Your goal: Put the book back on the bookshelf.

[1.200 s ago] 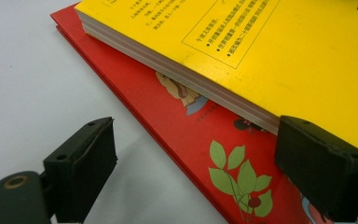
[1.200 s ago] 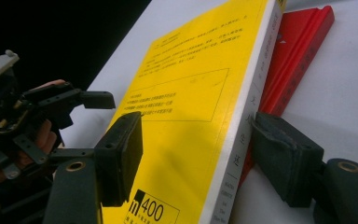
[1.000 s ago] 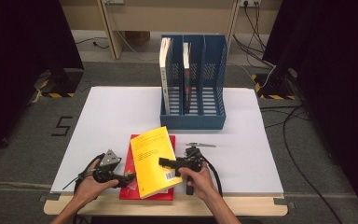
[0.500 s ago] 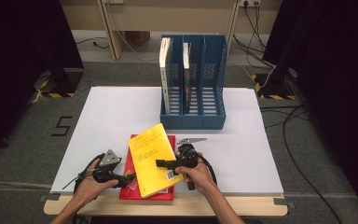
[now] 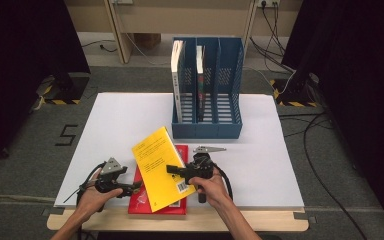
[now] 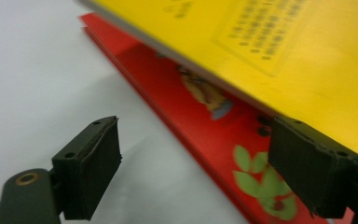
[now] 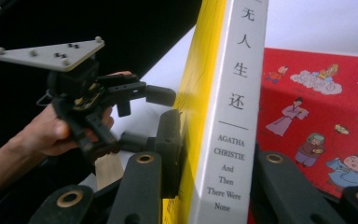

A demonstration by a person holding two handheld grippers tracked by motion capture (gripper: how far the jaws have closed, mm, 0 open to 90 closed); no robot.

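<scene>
Jaws of my right tool [image 5: 176, 169] have just been closing and now clamp the yellow book [image 5: 161, 167] at its spine, tilted up off the red book [image 5: 156, 202] on the worktop [image 5: 260, 165], long axis toward the blue file rack [image 5: 207, 90] straight ahead, while my left tool [image 5: 136, 187] rests open, its jaws having just been narrowing, beside the red book's edge.

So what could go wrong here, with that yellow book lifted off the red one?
The right gripper pinches the yellow book only near its spine, so the tilted book could sag or slip out. The left gripper, jaws apart, sits close to the red book and might nudge it across the table.
</scene>
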